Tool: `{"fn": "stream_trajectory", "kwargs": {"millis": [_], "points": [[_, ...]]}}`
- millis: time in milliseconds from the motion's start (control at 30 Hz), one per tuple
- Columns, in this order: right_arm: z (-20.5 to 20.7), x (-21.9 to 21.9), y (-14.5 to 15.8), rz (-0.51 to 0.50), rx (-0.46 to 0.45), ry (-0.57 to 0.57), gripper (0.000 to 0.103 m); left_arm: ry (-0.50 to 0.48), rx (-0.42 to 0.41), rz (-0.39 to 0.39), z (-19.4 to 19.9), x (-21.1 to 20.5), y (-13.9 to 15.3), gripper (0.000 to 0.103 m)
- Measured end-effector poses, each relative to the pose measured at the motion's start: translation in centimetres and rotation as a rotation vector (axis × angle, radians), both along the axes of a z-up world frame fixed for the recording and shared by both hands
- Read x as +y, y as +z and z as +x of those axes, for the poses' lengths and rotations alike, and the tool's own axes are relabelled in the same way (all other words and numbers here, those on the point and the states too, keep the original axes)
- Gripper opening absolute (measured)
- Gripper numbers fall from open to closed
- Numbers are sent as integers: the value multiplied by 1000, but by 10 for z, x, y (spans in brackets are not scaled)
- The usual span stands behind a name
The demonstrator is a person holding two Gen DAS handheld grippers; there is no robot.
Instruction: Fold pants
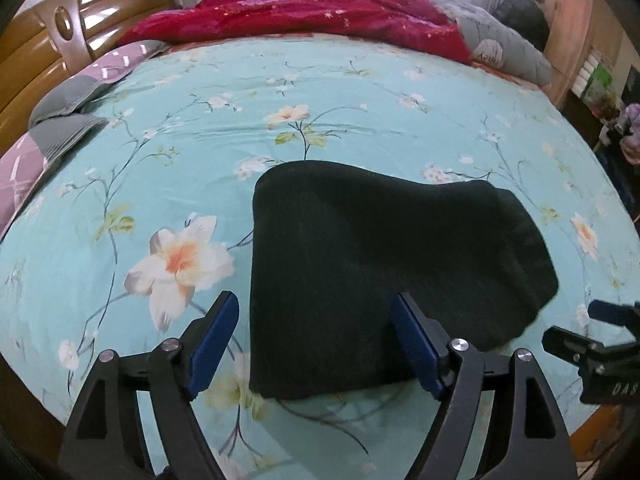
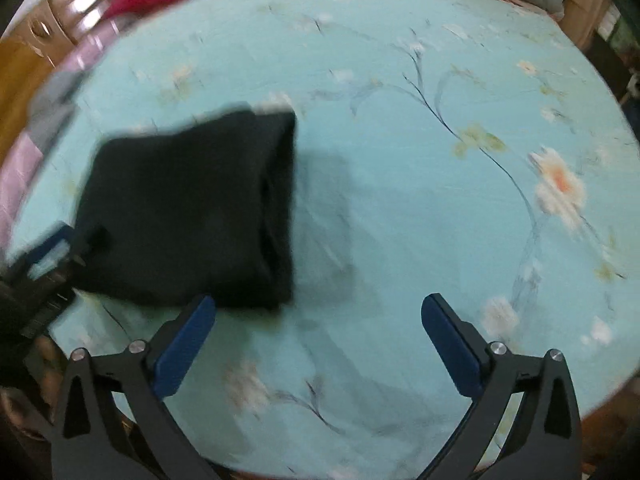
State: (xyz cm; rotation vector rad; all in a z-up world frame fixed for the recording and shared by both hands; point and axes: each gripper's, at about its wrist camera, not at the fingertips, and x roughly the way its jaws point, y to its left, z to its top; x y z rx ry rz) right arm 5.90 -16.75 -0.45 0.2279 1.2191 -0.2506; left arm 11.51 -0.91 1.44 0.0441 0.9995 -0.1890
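Observation:
The black pants [image 1: 380, 264] lie folded into a compact bundle on the turquoise floral bedsheet [image 1: 180, 128]. My left gripper [image 1: 316, 312] is open and empty, its blue pads straddling the bundle's near left edge from above. The right gripper shows at the right edge of the left wrist view [image 1: 600, 340]. In the blurred right wrist view the pants [image 2: 188, 216] lie at the left, and my right gripper [image 2: 320, 316] is open and empty over bare sheet just right of them. The left gripper [image 2: 44, 264] shows at the far left there.
A red quilt [image 1: 304, 12] and a grey quilt [image 1: 504, 40] are piled along the far side of the bed. Grey-and-pink pillows [image 1: 60, 112] lie at the left by the wooden headboard [image 1: 36, 40]. The bed's near edge runs below the grippers.

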Motion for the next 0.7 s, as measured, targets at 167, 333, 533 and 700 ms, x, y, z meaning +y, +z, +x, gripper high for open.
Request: {"fn": "stream_trajectory", "kwargs": {"millis": [167,333,533,700], "points": [[-47,5,17,-50,-133,-28,103,16,-46,7,-27,3,8,81],[-89,3,27,2,-255,-40,103,6,-58,20,-50,-1,11,81],[-117,6,26,-15,-308,-51,103,4,-97,46,-78,-7,10,81],[-133,17,24,-72,-321,-42,103,20,-125,39,-93,-8,9,81]]}}
